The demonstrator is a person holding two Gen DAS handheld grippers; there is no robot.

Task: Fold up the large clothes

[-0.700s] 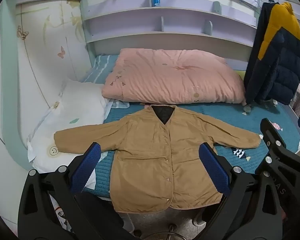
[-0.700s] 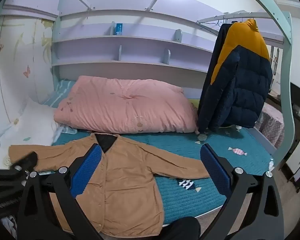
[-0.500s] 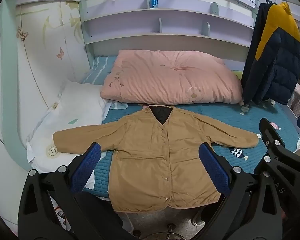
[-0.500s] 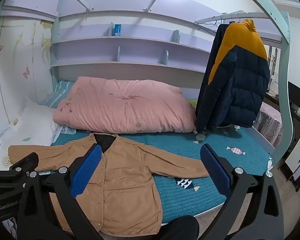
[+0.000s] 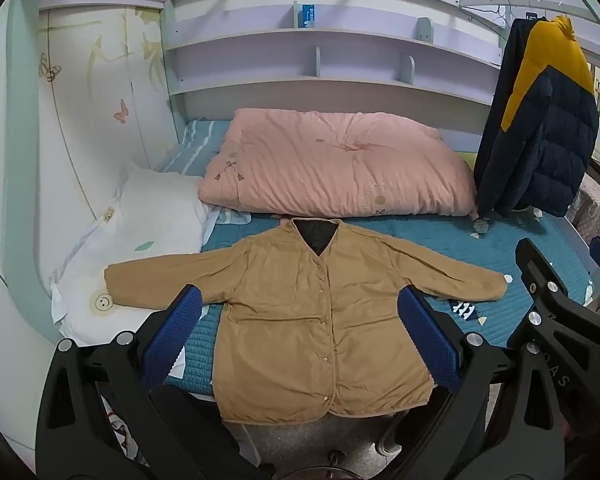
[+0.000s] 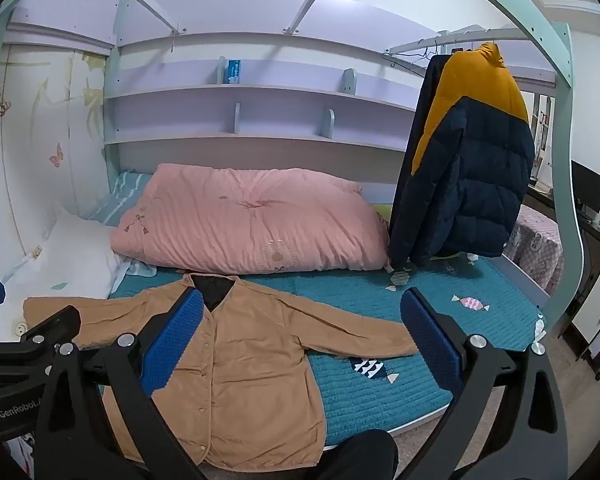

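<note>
Behind the bed, shelves are lining the wall. I am holding the left gripper and right gripper released above the jacket, which is lying flat, hem overhanging.

Matt tan cloth jacket; quilted teal bedspread.

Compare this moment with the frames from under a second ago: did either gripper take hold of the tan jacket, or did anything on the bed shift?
Nothing was gripped or released. Both views tilted slightly upward, so the tan jacket sits a little lower in frame. The left gripper and right gripper stayed wide open above it, not touching. The jacket still lies spread flat, buttoned, sleeves out; the pink quilt and hanging navy puffer jacket are unmoved.
</note>
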